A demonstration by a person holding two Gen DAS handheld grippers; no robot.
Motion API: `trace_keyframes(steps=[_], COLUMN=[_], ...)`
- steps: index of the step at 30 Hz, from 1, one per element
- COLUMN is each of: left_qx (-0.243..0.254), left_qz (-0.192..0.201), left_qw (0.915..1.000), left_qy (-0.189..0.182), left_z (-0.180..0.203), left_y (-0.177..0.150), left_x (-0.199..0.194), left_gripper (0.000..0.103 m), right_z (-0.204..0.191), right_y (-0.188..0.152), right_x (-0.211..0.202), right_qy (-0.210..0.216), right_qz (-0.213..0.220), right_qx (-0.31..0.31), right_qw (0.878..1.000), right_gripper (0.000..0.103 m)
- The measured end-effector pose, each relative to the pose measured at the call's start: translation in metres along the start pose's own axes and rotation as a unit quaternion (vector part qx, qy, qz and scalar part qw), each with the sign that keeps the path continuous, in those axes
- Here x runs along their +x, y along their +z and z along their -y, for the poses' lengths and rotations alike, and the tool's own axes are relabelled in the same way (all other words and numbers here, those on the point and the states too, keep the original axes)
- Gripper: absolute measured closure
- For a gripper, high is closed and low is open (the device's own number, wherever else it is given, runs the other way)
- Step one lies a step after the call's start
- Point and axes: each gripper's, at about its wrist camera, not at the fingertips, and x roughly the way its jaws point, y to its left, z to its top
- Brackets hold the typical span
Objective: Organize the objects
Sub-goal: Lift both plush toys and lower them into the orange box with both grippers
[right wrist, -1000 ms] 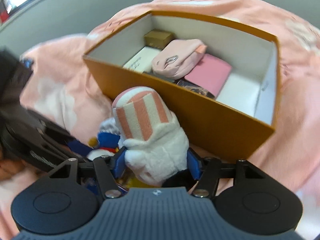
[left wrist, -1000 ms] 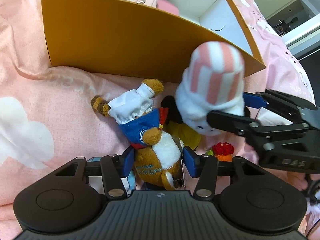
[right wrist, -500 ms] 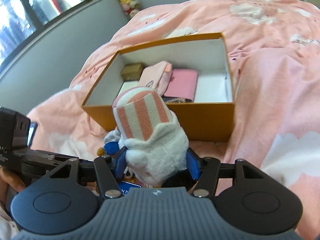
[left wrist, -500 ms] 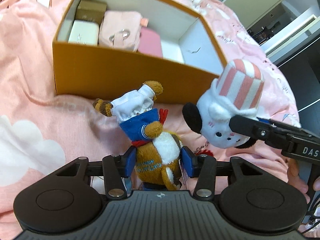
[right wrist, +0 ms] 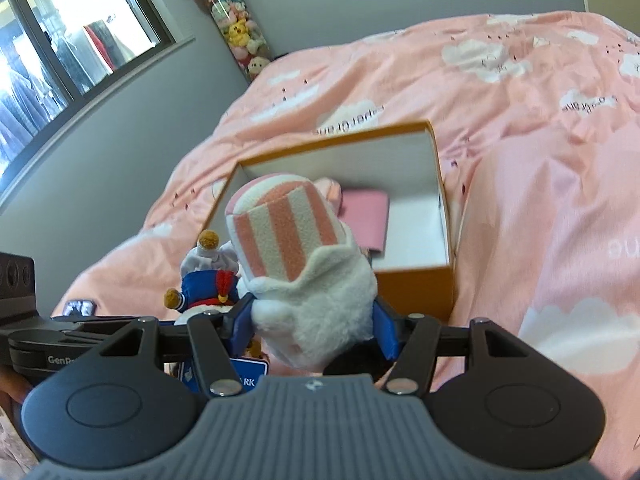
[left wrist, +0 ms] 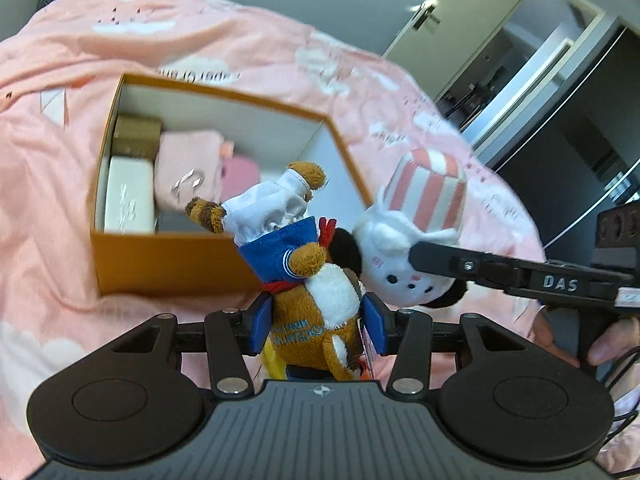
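My left gripper [left wrist: 318, 316] is shut on a brown plush animal [left wrist: 316, 292] in a blue and white sailor outfit, held in the air near the front of the orange box [left wrist: 168, 264]. My right gripper [right wrist: 312, 320] is shut on a white plush [right wrist: 308, 280] with a pink-and-white striped hat, held above the bed beside the box [right wrist: 416, 284]. The white plush [left wrist: 412, 232] also shows to the right in the left wrist view, and the brown plush [right wrist: 206, 280] to the left in the right wrist view.
The box, open on top, holds a brown carton [left wrist: 136, 136], a white case [left wrist: 130, 200], a pink pouch [left wrist: 188, 176] and a flat pink item [right wrist: 366, 216]; its right part shows bare white floor. It sits on a pink cloud-print duvet [right wrist: 540, 160]. A wall and window are to the left.
Both grippers have risen with their plush toys, from close to the duvet by the box's front wall to well above it. The box interior has come into view.
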Motion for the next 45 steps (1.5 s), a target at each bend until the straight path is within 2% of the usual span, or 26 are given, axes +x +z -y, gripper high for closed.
trace_keyframes(steps=[4, 8, 12, 19, 25, 31, 38, 40, 41, 42, 43, 44, 45], left_qx=[0.0, 0.001, 0.01, 0.051, 0.077, 0.085, 0.09, 0.087, 0.087, 0.088, 0.092, 0.094, 0.089], left_qz=[0.027, 0.052, 0.056, 0.016, -0.028, -0.06, -0.078, -0.082, -0.085, -0.089, -0.094, -0.105, -0.112], left_qw=[0.9996, 0.9986, 0.9983, 0.9984, 0.9963, 0.9945, 0.9928, 0.9928, 0.9926, 0.992, 0.991, 0.9895, 0.9892], left_qy=[0.001, 0.009, 0.01, 0.017, 0.024, 0.015, 0.013, 0.011, 0.011, 0.016, 0.024, 0.031, 0.031], left_z=[-0.001, -0.006, -0.009, -0.013, -0.019, -0.023, -0.032, -0.034, -0.035, -0.035, -0.035, -0.036, -0.037], left_y=[0.019, 0.044, 0.067, 0.092, 0.095, 0.095, 0.096, 0.096, 0.096, 0.095, 0.095, 0.094, 0.094], left_x=[-0.009, -0.014, -0.008, 0.04, 0.081, 0.103, 0.116, 0.118, 0.119, 0.12, 0.122, 0.125, 0.126], left_gripper=[0.048, 0.048, 0.048, 0.048, 0.048, 0.05, 0.052, 0.056, 0.062, 0.068, 0.086, 0.092, 0.092], right_z=[-0.003, -0.001, 0.006, 0.023, 0.035, 0.044, 0.049, 0.046, 0.045, 0.044, 0.043, 0.043, 0.044], right_y=[0.018, 0.038, 0.058, 0.084, 0.087, 0.086, 0.084, 0.084, 0.084, 0.084, 0.084, 0.084, 0.086], right_x=[-0.001, 0.006, 0.018, 0.061, 0.103, 0.133, 0.16, 0.164, 0.166, 0.167, 0.168, 0.168, 0.17], right_qy=[-0.006, -0.03, -0.045, -0.076, -0.096, -0.117, -0.139, -0.147, -0.148, -0.15, -0.151, -0.15, -0.148], right_qz=[0.012, 0.018, 0.008, -0.065, -0.136, -0.178, -0.226, -0.233, -0.236, -0.238, -0.24, -0.243, -0.245], right_qx=[-0.011, -0.022, -0.021, -0.02, 0.0, 0.034, 0.074, 0.068, 0.063, 0.057, 0.052, 0.047, 0.045], right_qw=[1.0, 0.999, 0.999, 0.995, 0.986, 0.977, 0.961, 0.959, 0.958, 0.958, 0.958, 0.957, 0.957], right_gripper=[0.041, 0.041, 0.041, 0.041, 0.041, 0.041, 0.039, 0.038, 0.037, 0.037, 0.037, 0.036, 0.036])
